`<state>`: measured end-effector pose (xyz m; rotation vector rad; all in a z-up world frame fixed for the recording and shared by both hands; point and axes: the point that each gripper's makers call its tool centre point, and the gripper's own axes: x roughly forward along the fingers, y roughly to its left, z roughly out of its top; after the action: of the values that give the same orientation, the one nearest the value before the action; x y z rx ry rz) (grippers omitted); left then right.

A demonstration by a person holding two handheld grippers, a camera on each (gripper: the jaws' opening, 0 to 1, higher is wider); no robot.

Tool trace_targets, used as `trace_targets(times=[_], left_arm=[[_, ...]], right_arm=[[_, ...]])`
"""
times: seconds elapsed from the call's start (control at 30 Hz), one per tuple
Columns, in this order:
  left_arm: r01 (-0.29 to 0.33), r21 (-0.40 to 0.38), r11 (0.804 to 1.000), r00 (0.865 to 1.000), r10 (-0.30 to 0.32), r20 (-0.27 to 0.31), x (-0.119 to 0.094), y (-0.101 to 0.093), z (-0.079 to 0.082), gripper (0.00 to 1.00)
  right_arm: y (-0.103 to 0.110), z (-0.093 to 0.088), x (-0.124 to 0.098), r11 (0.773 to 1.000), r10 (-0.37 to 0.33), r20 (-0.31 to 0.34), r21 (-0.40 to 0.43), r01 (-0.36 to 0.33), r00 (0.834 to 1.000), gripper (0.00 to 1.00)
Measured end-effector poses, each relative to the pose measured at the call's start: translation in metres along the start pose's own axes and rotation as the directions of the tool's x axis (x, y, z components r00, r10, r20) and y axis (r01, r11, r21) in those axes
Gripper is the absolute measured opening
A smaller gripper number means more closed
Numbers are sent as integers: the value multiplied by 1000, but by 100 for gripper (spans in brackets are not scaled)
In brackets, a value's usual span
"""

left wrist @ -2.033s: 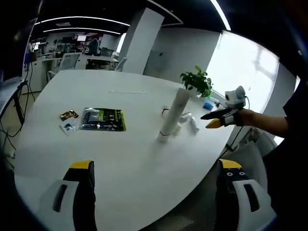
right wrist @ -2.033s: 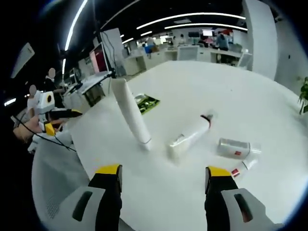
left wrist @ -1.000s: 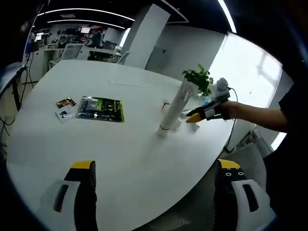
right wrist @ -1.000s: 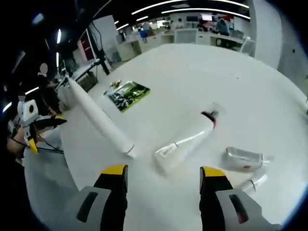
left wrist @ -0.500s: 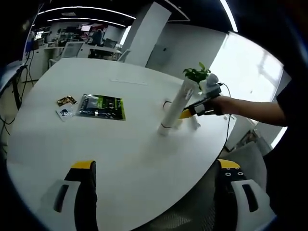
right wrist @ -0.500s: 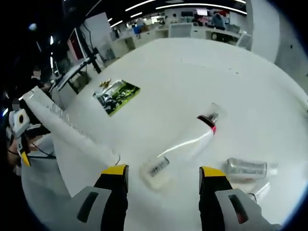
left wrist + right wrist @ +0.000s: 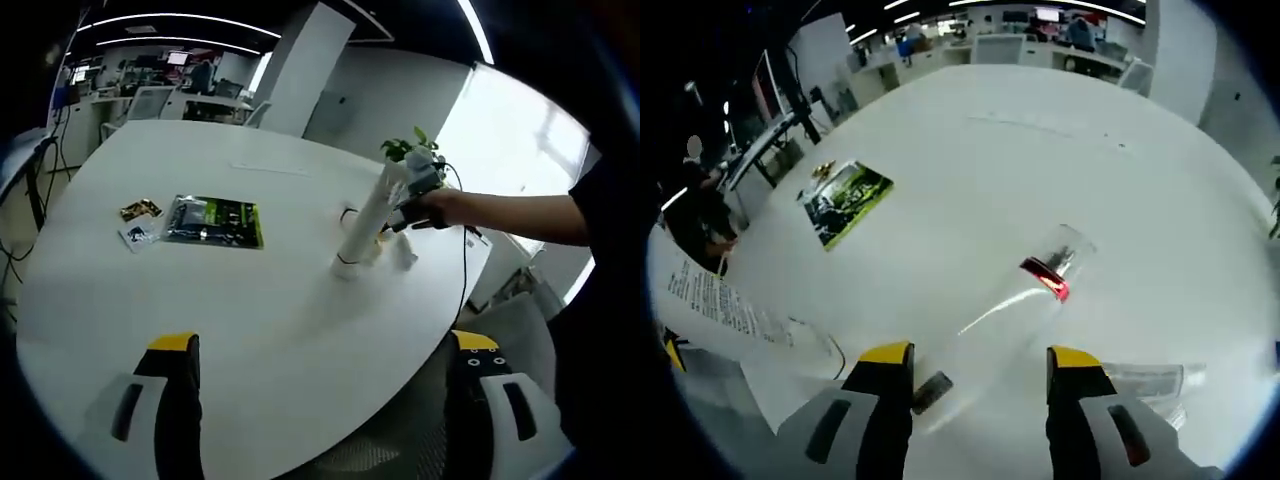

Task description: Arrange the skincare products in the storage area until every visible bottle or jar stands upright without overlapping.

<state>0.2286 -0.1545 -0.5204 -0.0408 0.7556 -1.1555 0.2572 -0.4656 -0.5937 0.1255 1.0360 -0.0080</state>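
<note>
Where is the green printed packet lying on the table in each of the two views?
Left gripper view: the green packet lies flat, left of centre, left of the tall white tube.
Right gripper view: upper left, beyond the lying tube with the red band.
Shared landmark: the tall white tube.

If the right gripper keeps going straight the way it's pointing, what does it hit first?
Most likely the lying white tube with the red band: it runs between the open jaws of the right gripper, though exact depth is unclear.
</note>
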Motion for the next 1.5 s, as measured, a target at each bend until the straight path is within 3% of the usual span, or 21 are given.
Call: trace_targets(times=[0.1,0.3,0.43,0.77,0.97,1.13,1.4,1.5], left_arm=[[-3,-1,1000,1000,3,-2,0,1,0,95],[-7,-4,1000,1000,7,0,0,4,0,94],[-9,-6,1000,1000,9,-1,-1,5,0,94],[-19,-13,1000,1000,19,-11,-3,7,-5,94],[-23,-16,1000,1000,23,-17,-3,10,-6,94],[-23,-19,1000,1000,23,-20,-1,10,-8,94],[-21,-22,1000,999,21,-31,1,10,-12,93],[-20,-21,1000,999,19,-34,2,9,-12,93]], right_arm=[[1,2,0,1000,-3,0,-4,3,1000,45],[0,2,7,1000,3,-32,-11,-3,999,45],[-1,8,11,1000,-8,-33,-20,7,999,38],[-19,23,36,998,-58,-102,-40,54,993,40],[-20,17,39,998,-62,-170,-42,56,983,39],[-21,19,39,981,-57,-212,-194,15,976,35],[-27,20,43,979,-62,-225,-204,15,972,30],[-28,20,42,985,-77,-227,-166,39,971,28]])
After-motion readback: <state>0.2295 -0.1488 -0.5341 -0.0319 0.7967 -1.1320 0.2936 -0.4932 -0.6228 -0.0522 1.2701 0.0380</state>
